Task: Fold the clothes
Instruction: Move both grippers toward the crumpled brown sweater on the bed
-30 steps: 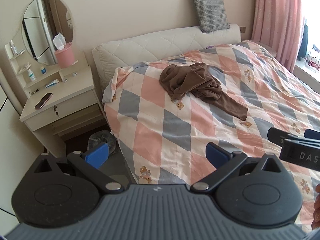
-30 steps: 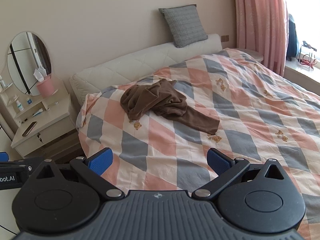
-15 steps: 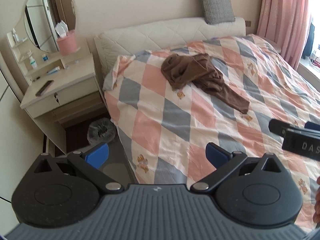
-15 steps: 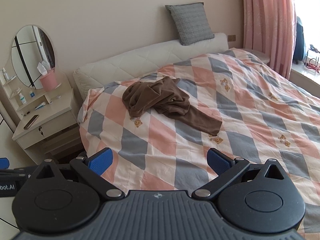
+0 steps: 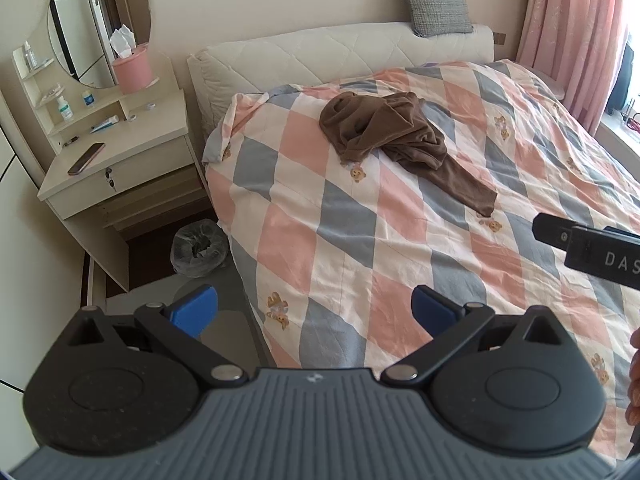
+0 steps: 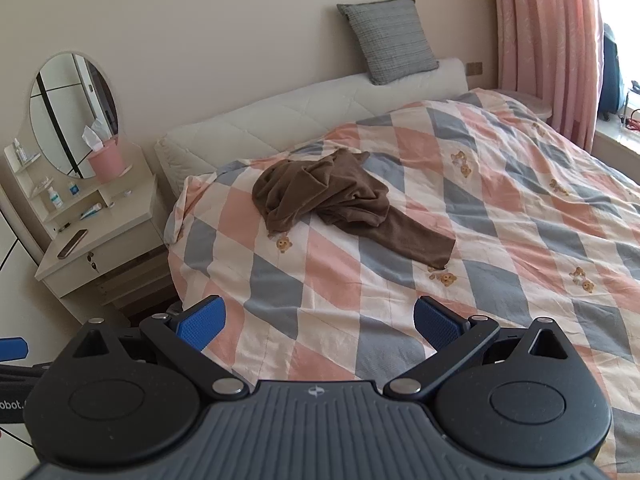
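— What were the claws doing?
— The left claw (image 5: 314, 311) and the right claw (image 6: 318, 322) both gaped wide with nothing between their blue pads, held above the near edge of the bed.
— And the clothing?
— A crumpled brown knit garment (image 6: 336, 204) lay well ahead on the pink, grey and cream diamond-patterned quilt (image 6: 520, 216), below the grey pillow (image 6: 390, 40), one sleeve trailing toward us.

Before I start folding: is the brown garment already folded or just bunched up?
Bunched up. The garment lies in a crumpled heap on the quilt, with one end trailing out flat.
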{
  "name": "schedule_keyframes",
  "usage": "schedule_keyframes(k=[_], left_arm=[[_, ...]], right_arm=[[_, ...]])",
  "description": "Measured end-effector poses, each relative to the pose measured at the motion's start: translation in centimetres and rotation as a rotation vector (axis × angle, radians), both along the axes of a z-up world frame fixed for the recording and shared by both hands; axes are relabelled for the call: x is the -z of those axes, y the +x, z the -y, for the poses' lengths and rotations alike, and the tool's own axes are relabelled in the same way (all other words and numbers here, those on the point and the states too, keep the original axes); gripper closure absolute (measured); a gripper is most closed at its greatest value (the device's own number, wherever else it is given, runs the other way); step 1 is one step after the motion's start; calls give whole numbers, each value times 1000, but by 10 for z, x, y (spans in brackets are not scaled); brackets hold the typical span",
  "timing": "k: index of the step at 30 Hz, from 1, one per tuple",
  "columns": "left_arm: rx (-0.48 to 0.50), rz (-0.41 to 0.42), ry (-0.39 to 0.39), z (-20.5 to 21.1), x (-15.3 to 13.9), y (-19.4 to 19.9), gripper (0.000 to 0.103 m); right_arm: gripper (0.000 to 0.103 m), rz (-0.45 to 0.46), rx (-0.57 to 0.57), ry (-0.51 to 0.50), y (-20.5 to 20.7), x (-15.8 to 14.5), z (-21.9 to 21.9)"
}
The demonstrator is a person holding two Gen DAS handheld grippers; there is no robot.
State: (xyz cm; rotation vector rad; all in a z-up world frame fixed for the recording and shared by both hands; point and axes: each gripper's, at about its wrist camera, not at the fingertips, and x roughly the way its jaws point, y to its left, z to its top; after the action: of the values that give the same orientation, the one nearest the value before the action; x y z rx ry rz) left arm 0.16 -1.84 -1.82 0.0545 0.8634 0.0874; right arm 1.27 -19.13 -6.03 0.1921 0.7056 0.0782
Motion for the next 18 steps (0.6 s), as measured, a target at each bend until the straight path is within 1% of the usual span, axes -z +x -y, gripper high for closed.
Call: schedule_keyframes(k=[3,6,7,12,18], left_arm=[[-3,29,3,1,-1,1,1],[-16,89,18,2,-3,1,1],[-14,91,26,3,-3,3,1],[6,71,41,4,0,22,1],[60,30,35,2,9,55,1]], right_arm=[[0,-12,-12,-3,8,-3,6],[0,-10,-22,-10,12,-5,14],[0,-7,-21,-10,12,-4,15],[0,-8,4,4,16,-2,20],[0,-19,44,17,42,1,30]])
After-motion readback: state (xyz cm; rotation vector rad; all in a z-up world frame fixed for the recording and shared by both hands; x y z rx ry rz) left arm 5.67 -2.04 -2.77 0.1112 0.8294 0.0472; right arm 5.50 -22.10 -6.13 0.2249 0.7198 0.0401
